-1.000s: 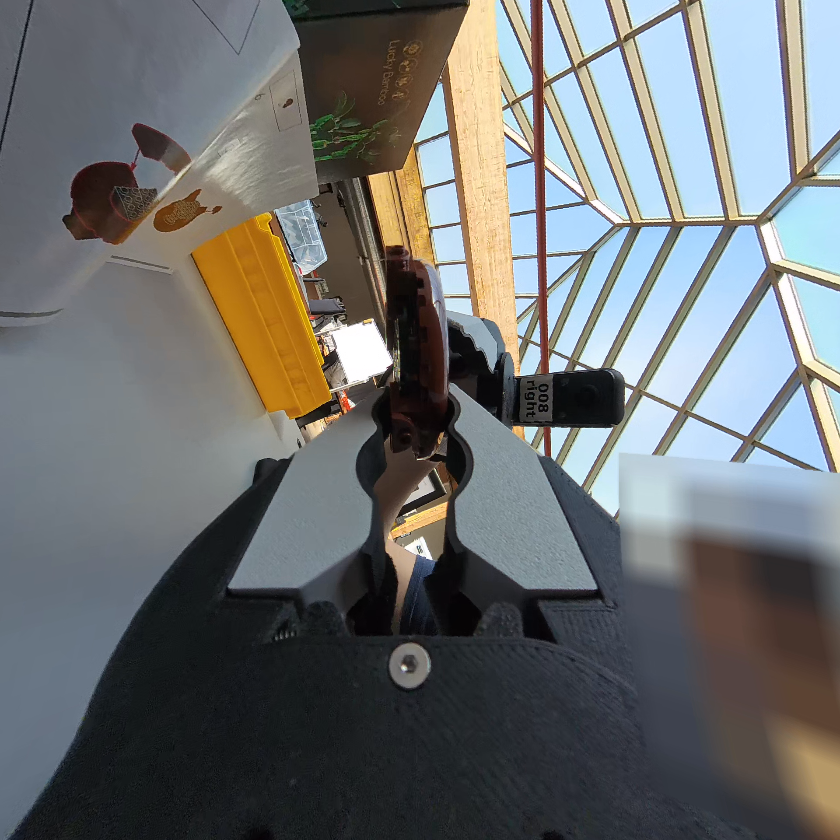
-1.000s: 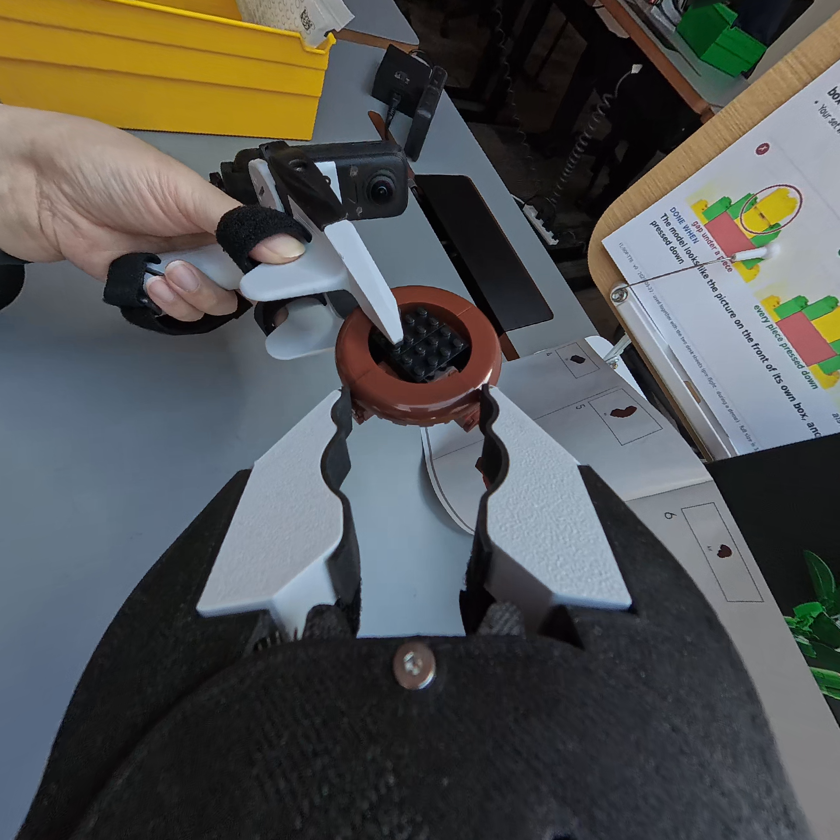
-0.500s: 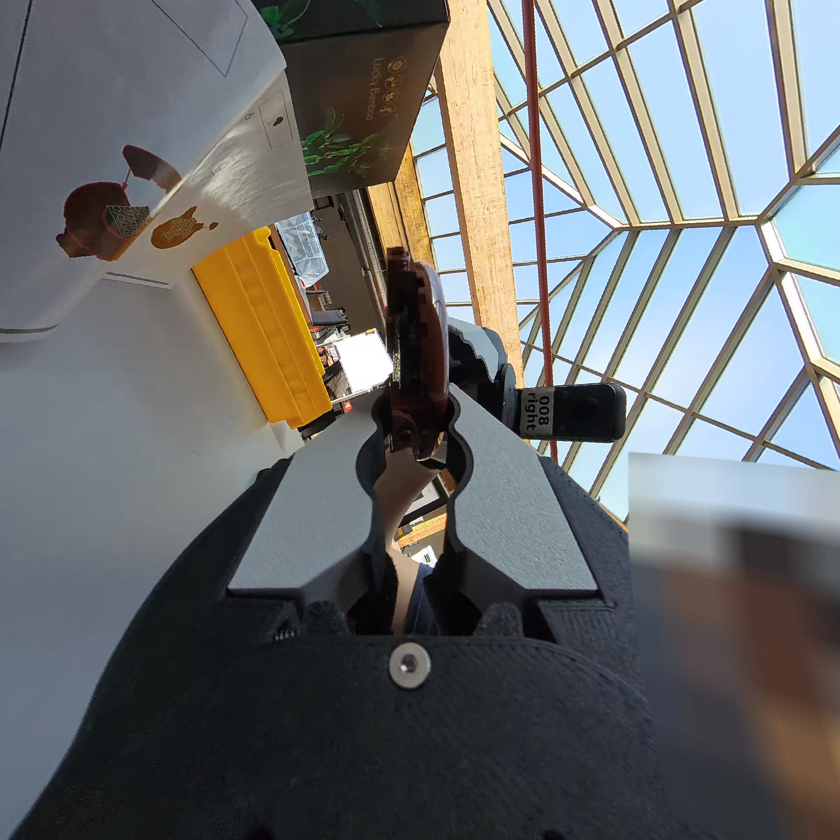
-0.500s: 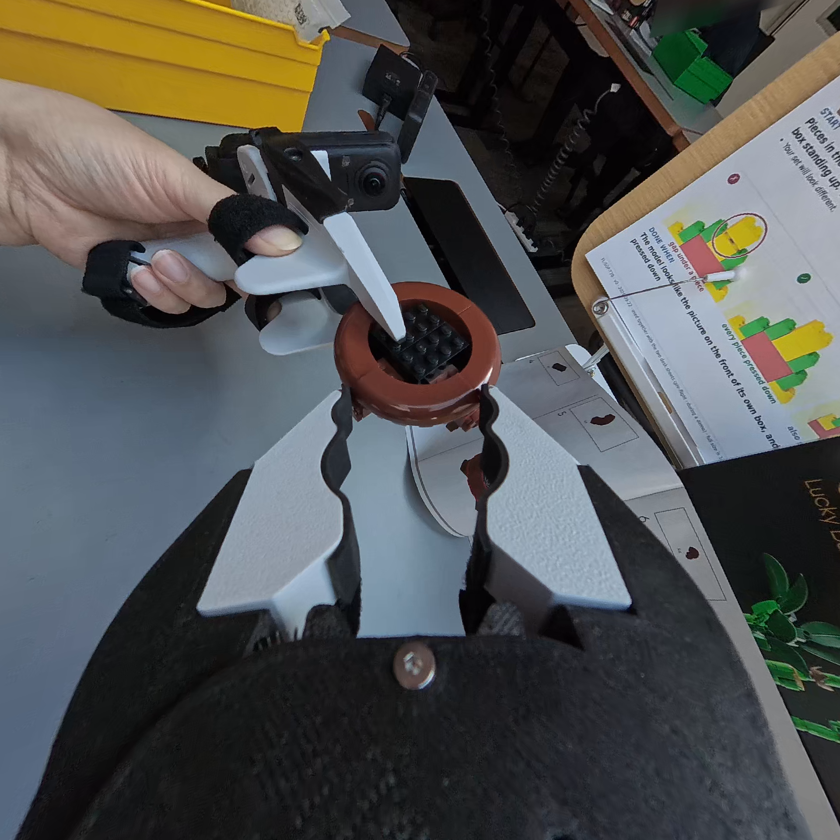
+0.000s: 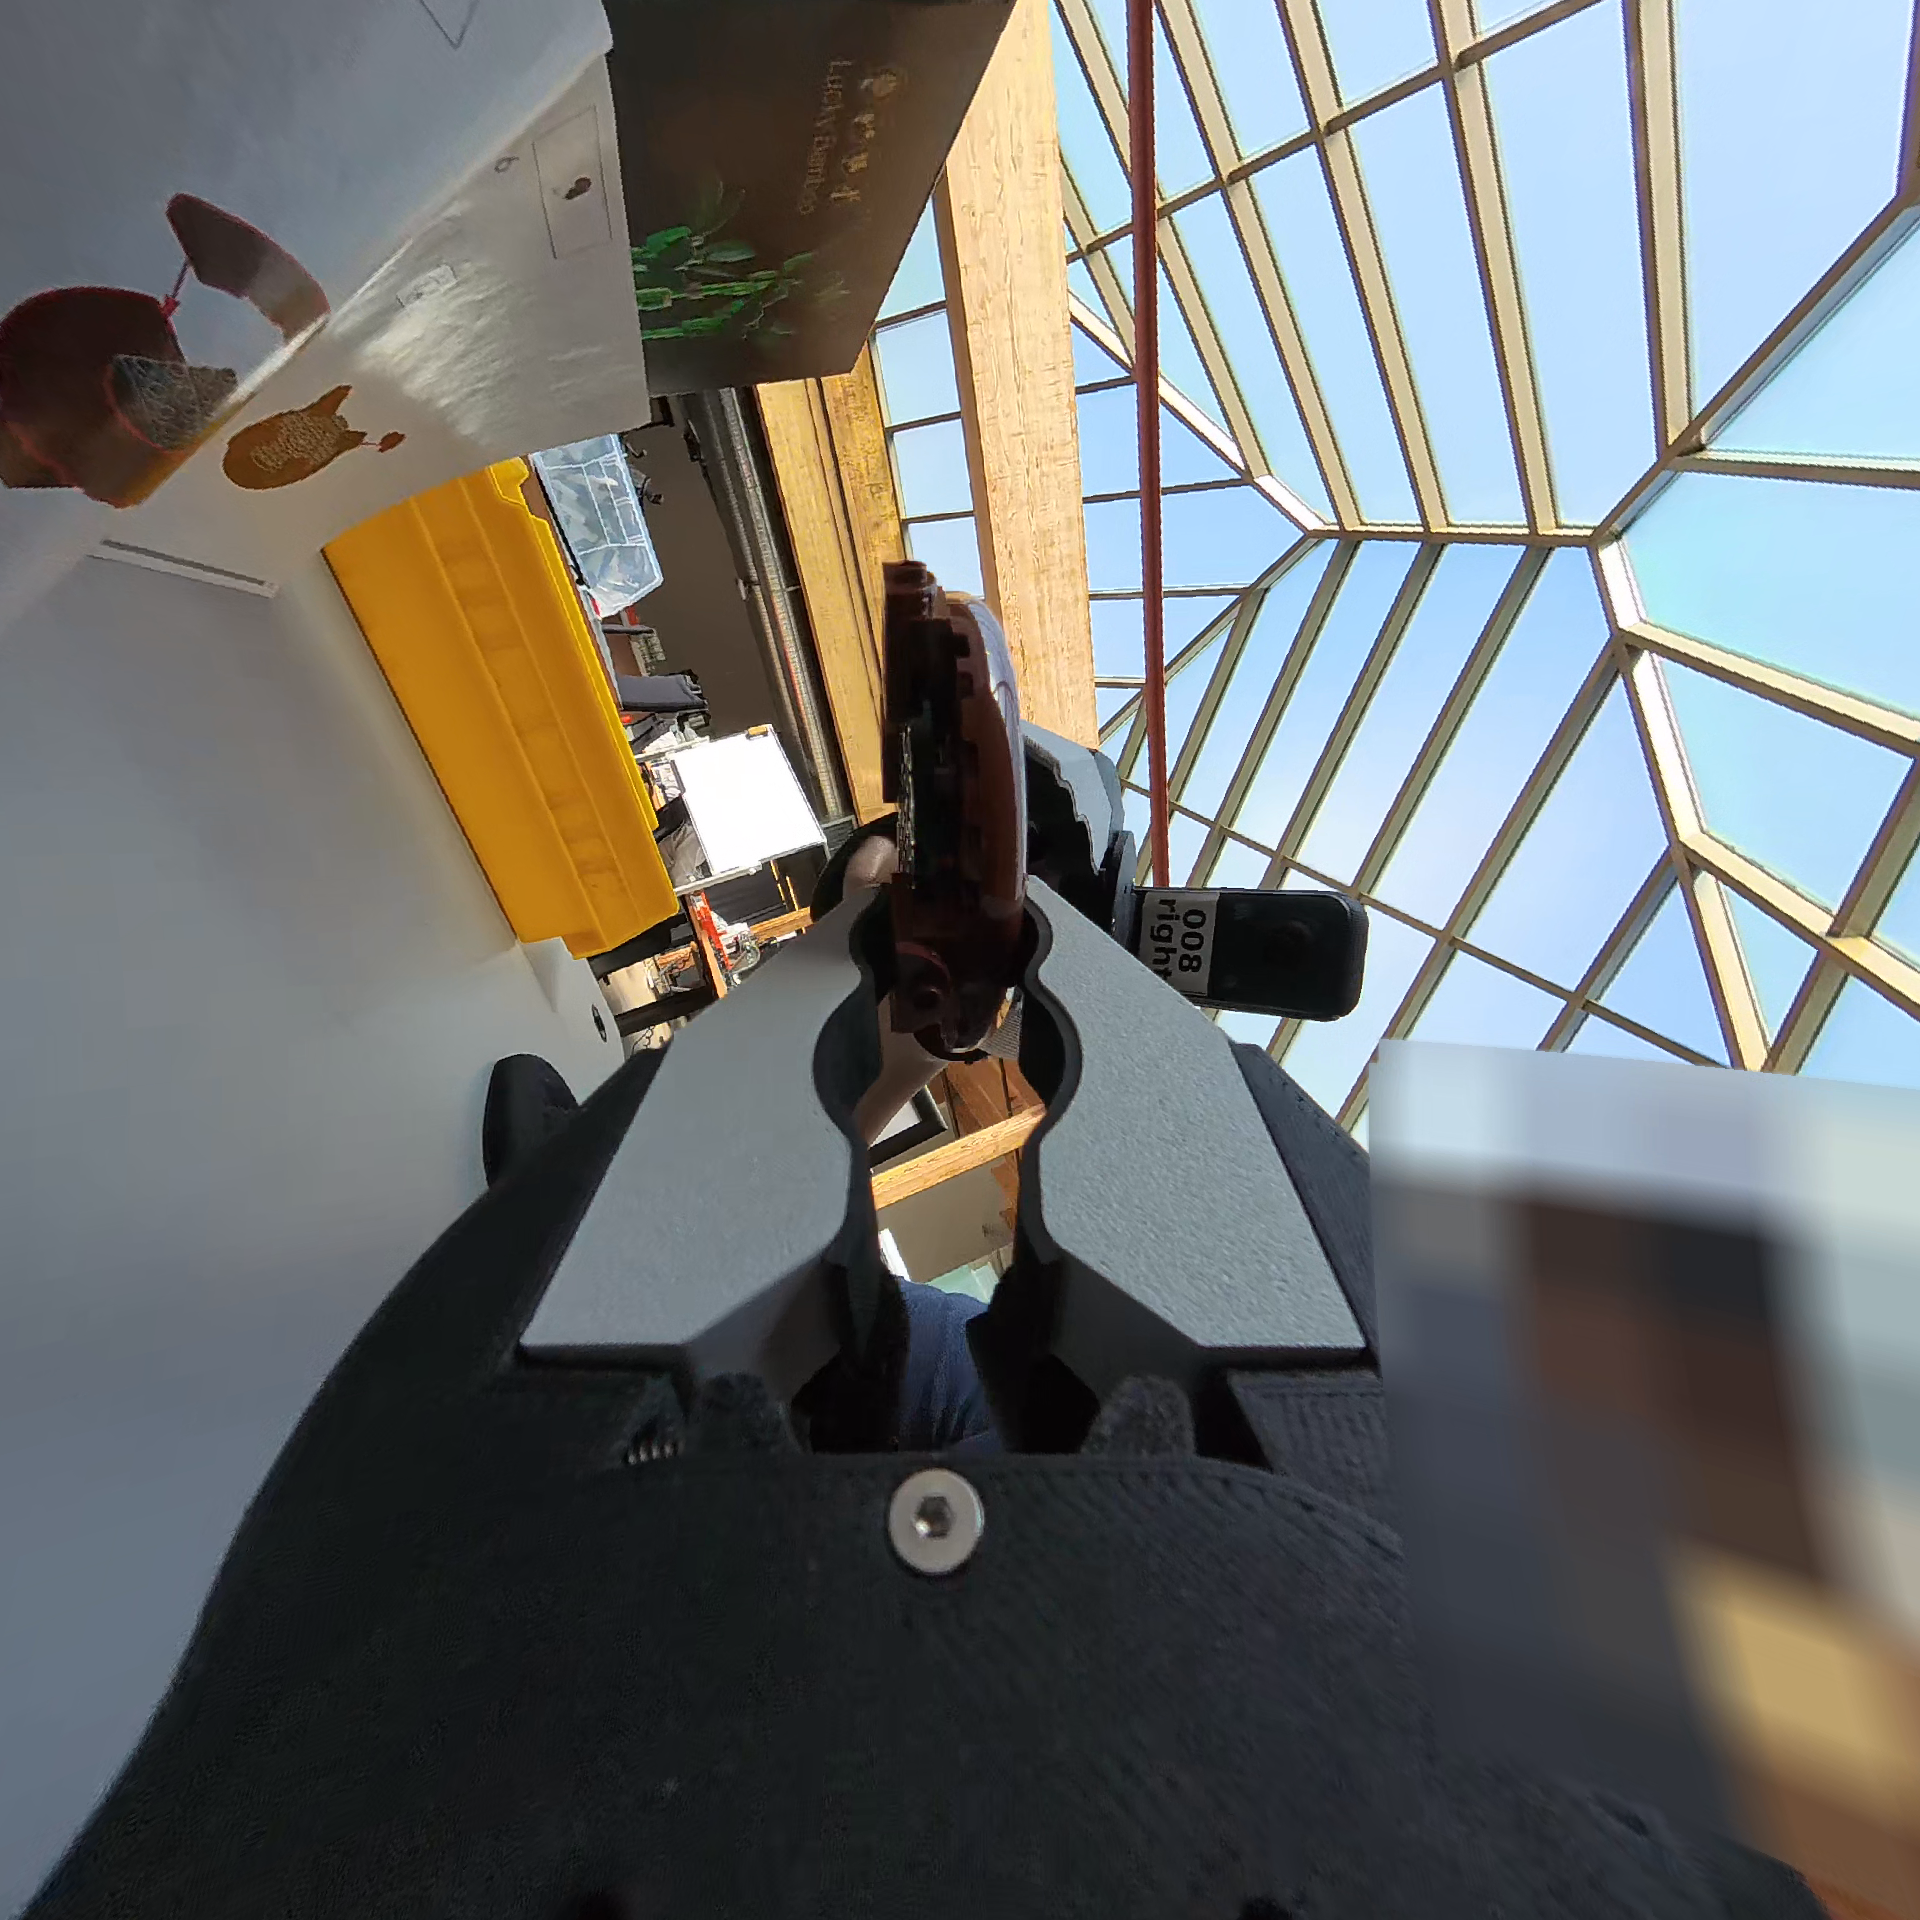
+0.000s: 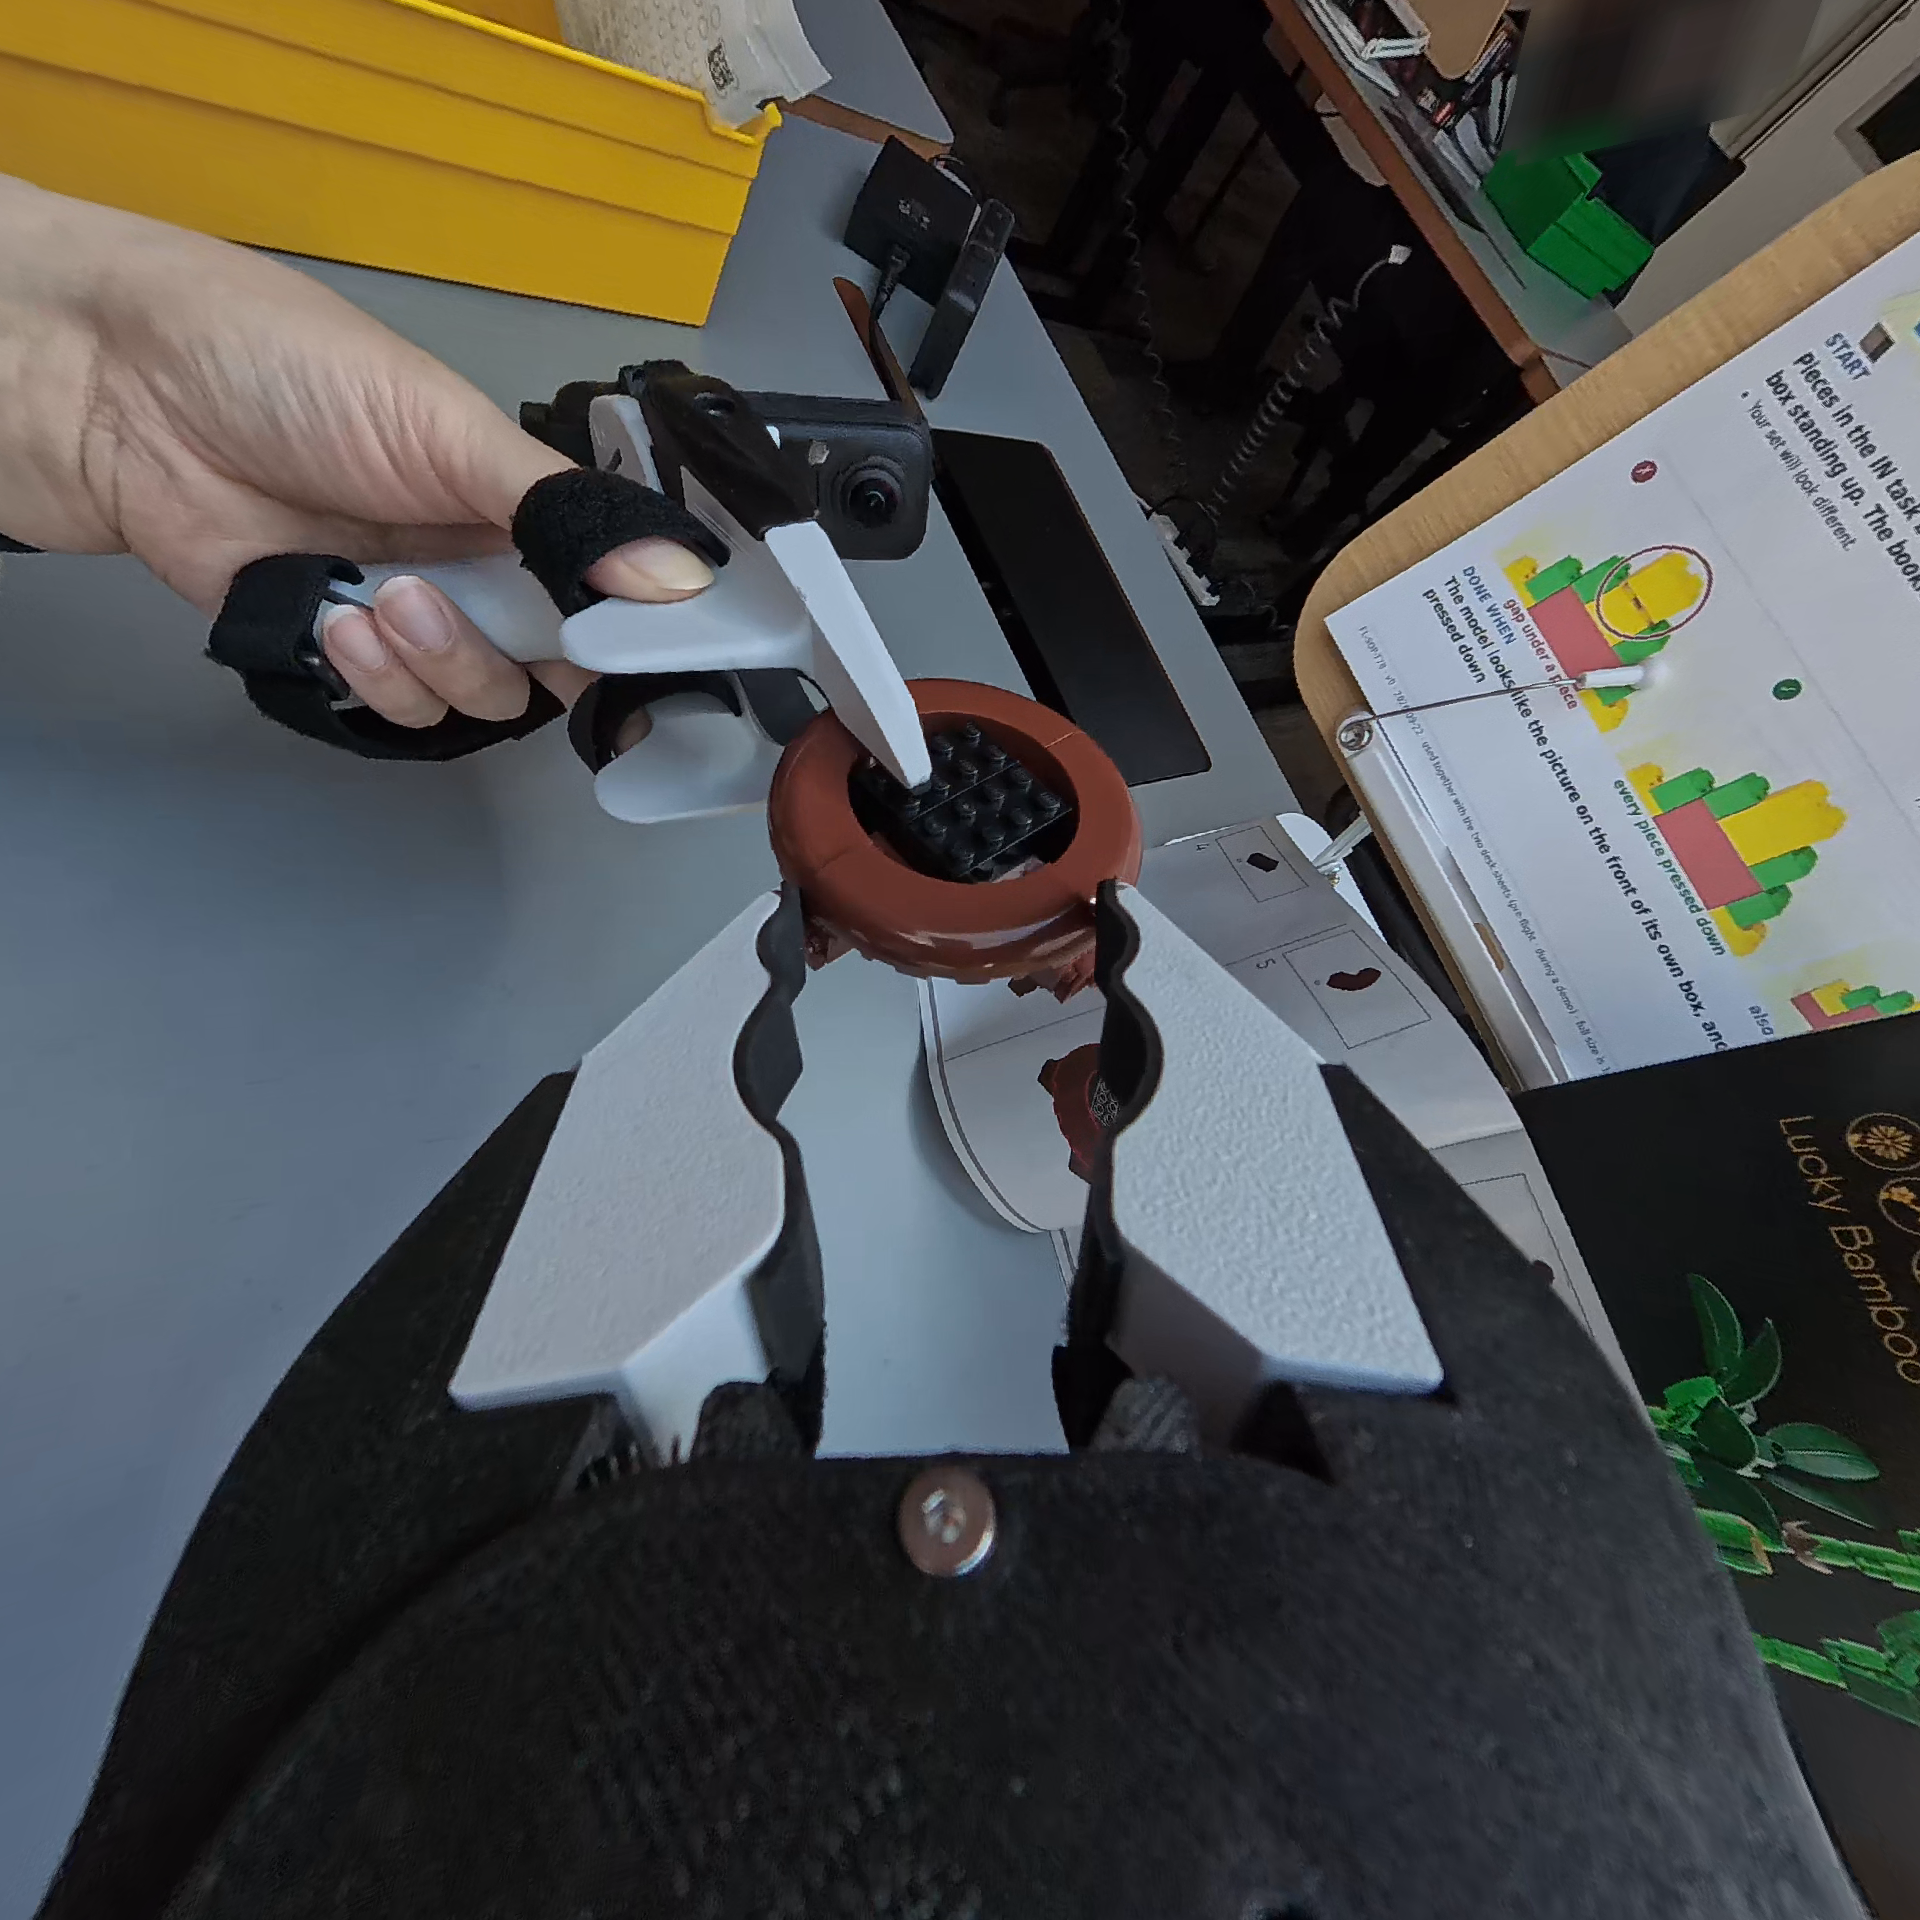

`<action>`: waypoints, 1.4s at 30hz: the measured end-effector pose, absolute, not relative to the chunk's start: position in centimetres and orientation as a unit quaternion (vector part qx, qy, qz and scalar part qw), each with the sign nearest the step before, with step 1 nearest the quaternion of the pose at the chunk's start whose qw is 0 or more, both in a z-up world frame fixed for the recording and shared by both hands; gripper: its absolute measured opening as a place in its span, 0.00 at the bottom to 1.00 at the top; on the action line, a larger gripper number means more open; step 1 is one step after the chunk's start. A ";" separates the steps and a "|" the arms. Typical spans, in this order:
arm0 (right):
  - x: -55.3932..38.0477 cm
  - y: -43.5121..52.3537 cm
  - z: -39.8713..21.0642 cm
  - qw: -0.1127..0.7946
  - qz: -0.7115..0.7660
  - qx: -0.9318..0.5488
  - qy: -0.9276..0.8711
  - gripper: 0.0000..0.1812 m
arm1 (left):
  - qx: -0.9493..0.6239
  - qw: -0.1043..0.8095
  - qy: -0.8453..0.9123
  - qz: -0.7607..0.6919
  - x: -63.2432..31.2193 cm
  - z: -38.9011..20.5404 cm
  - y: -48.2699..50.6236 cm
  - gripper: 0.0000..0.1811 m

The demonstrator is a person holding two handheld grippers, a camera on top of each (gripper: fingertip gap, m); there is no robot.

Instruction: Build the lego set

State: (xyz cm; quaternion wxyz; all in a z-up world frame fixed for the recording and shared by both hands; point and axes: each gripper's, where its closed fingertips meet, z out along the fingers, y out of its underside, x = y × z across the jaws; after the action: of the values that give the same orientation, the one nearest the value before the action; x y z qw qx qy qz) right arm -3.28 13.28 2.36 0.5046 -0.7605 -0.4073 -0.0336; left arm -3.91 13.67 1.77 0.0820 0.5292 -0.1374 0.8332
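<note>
Brown lego pot (image 6: 951,847) pinched at its sides by right gripper (image 6: 945,914) fingers, above the table (image 6: 312,987). Left gripper (image 5: 940,961) fingers clamp its rim; black plates (image 6: 971,805) inside. Yellow bin (image 6: 364,145) holds a white bag (image 6: 717,52).

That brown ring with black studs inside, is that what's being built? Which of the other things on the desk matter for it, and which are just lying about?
In use:
brown ring model
right gripper
left gripper
instruction booklet
set's black box

Lying about:
yellow bin
clipboard sheet
green bricks
black device
</note>
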 end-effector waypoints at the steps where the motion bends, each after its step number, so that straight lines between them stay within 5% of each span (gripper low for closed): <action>1: -3.2 13.3 2.5 0.506 -0.031 -0.763 -0.402 0.31 | 0.526 0.084 -0.136 0.836 -3.9 1.9 13.7 0.11; 42: -3.5 12.0 4.1 0.517 -0.029 -0.753 -0.407 0.32 | 0.475 0.139 -0.106 0.863 -3.8 3.2 12.4 0.10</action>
State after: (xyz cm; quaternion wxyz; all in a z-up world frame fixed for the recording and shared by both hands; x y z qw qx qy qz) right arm -3.45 12.04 4.14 0.5166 -0.7530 -0.4066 -0.0295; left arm -3.80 12.40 3.24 0.1392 0.4747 -0.1062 0.8626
